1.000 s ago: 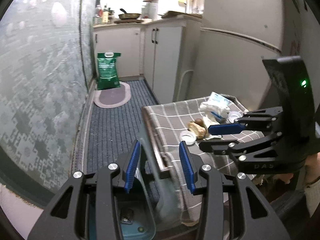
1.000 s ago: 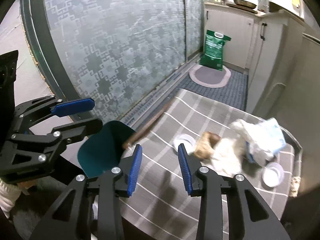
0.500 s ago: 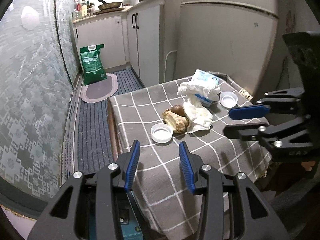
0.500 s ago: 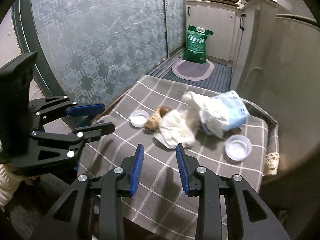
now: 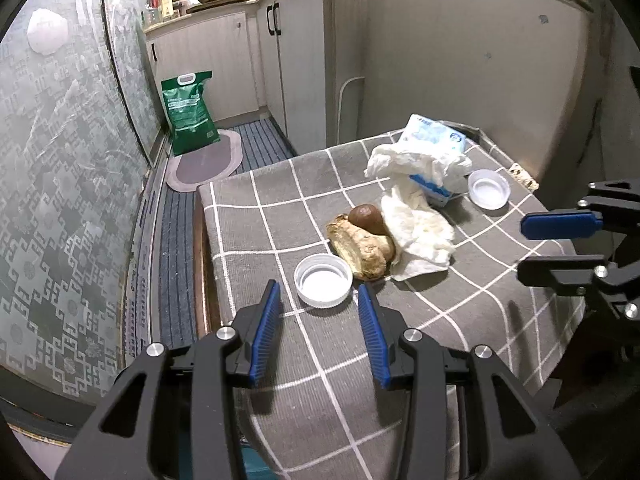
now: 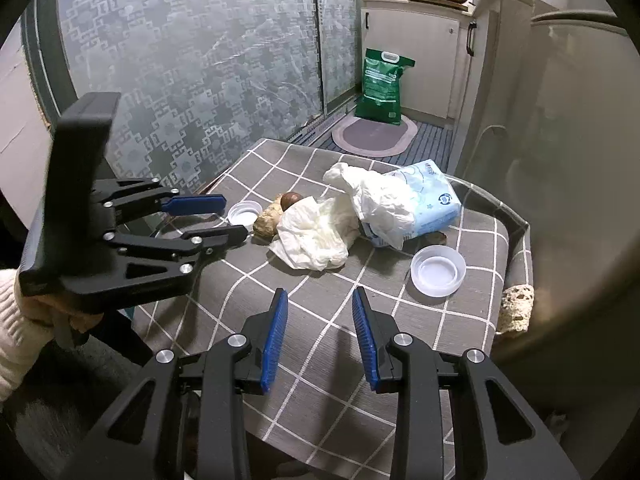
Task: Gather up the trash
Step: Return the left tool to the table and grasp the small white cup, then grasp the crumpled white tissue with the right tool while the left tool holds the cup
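Hovering with blue pads parted and gripping nothing, left claw [image 5: 319,312] just short of the white round plastic lid [image 5: 323,285], lid lying open side up near the bench edge; likewise released and empty, right claw [image 6: 319,322] above bare checked cloth, shallow clear round plastic lid [image 6: 438,270] lying just ahead and to its right; seen also from the right wrist, a cream knitted sleeve [image 6: 16,332] behind the left claw's black frame.

Spreading outward from the lid: touching it, a torn tan chunk of bread [image 5: 362,247] with its long axis running from the lid side toward the tissue; resting on its far end, a brown rounded nut-like piece [image 5: 364,215]; beside these, a crumpled white tissue [image 5: 416,228]; behind that, a pale blue soft tissue pack [image 5: 434,140], tilted, loose sheets spilling from its near end, long axis pointing toward the far right corner of the bench [image 5: 248,216], covered in grey cloth with white grid lines.

Judging progress: nothing lifted yet; every piece of trash still lying on the bench; collecting apparently just beginning, near lid the likeliest first pick; no bin clearly visible.

Beyond the bench: a green sack [image 5: 189,112] on an oval mat by the cabinets.
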Demonstrator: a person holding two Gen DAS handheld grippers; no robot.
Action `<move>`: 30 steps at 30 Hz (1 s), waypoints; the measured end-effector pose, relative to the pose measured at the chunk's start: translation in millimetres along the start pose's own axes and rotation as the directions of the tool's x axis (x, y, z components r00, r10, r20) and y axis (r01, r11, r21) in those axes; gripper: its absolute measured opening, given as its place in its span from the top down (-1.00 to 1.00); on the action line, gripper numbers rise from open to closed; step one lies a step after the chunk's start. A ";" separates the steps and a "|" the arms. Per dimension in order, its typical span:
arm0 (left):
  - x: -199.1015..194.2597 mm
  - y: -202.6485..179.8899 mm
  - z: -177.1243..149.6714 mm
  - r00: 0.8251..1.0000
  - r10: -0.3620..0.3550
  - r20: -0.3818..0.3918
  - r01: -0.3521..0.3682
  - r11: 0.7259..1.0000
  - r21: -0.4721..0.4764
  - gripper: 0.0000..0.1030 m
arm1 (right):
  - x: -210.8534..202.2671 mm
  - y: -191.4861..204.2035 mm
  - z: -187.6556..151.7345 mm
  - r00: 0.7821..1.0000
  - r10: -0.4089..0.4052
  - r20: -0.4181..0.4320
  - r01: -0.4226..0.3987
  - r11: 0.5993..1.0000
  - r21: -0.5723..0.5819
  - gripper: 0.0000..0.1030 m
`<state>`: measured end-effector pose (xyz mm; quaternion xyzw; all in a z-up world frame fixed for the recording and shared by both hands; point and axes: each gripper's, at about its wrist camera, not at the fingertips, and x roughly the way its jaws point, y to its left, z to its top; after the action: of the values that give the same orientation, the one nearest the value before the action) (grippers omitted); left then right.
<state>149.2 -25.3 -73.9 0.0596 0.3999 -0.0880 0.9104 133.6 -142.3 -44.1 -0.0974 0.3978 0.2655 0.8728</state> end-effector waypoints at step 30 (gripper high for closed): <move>-13.7 15.1 -0.2 0.998 -0.045 0.039 0.047 0.998 -0.034 0.38 | 44.0 24.0 25.4 0.994 -0.107 -0.022 0.102 0.981 -0.165 0.41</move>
<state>143.1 -9.0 -63.3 0.0327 0.3850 -0.1030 0.9166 160.8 -95.6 -59.1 -0.1937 0.3824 0.2498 0.8683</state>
